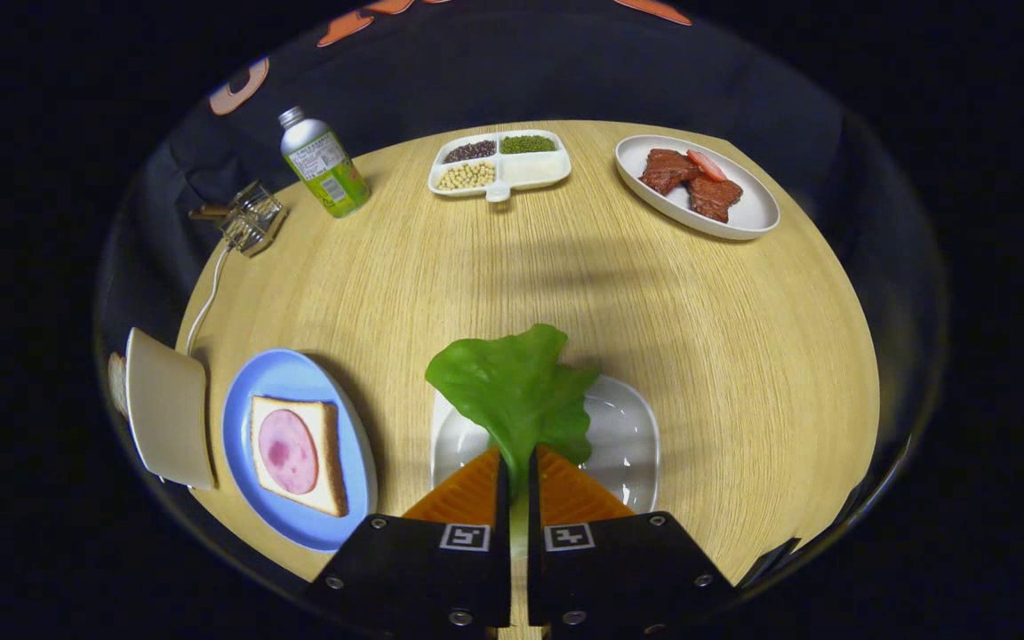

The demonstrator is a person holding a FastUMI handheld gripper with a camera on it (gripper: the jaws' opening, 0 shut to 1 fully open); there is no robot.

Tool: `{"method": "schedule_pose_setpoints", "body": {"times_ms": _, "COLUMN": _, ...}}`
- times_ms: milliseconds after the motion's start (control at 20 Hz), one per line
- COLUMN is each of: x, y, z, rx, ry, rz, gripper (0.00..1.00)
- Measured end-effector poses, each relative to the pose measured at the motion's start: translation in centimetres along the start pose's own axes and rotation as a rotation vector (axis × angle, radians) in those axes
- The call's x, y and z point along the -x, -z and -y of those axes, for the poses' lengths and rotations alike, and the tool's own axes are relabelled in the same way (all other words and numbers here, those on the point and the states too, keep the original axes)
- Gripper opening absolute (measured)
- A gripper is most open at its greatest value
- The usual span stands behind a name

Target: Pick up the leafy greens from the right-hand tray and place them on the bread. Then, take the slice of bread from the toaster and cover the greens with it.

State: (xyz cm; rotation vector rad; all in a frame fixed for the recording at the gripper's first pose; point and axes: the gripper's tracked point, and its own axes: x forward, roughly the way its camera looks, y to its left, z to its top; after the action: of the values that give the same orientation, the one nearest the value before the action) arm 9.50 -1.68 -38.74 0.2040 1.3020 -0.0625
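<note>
Green and glossy, the ruffled lettuce leaf (516, 391) is sitting pinched between the fingers of your gripper (518, 471), both pads pressing on its pale stem with only a thin gap between them. You are holding it above the shallow white square tray (632, 436), the leaf fanning out ahead of the fingertips, and from this angle I cannot tell whether its lower edge is touching the tray or hanging free.

Your target is lying just to the left: the round pale-blue plate (285, 382) carrying the square slice of white bread (327, 427) topped with a round pink slice of ham (288, 452). Beyond that plate the cream-coloured toaster (170, 418) is standing at the edge of the light wooden table (521, 258), with what looks like the crust of a second slice (116, 382) peeking out behind it.

You are aiming to keep the squeeze steady, because the stem looks slick and the broad leaf is likely to flop. You are wanting enough height for the leaf to pass over the plate's rim, then a level sideways carry until the leaf hangs over the ham. Lower before you part the fingers, so it is settling flat rather than sliding off the bread. Mind the toaster on the far side: overshooting left is risking a bump.
</note>
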Motion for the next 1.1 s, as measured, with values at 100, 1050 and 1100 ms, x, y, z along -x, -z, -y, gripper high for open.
{"method": "schedule_pose_setpoints", "body": {"times_ms": 100, "x": 1.0, "y": -0.1, "z": -0.9, "rx": 0.007, "ry": -0.019, "rz": 0.016, "gripper": 0.08}}
{"method": "schedule_pose_setpoints", "body": {"times_ms": 1050, "x": 2.5, "y": -0.3, "z": -13.2, "rx": 0.121, "ry": -0.157, "rz": 0.023, "gripper": 0.08}}
{"method": "schedule_pose_setpoints", "body": {"times_ms": 1100, "x": 2.2, "y": -0.3, "z": -13.5, "rx": 0.116, "ry": -0.15, "rz": 0.021, "gripper": 0.08}}
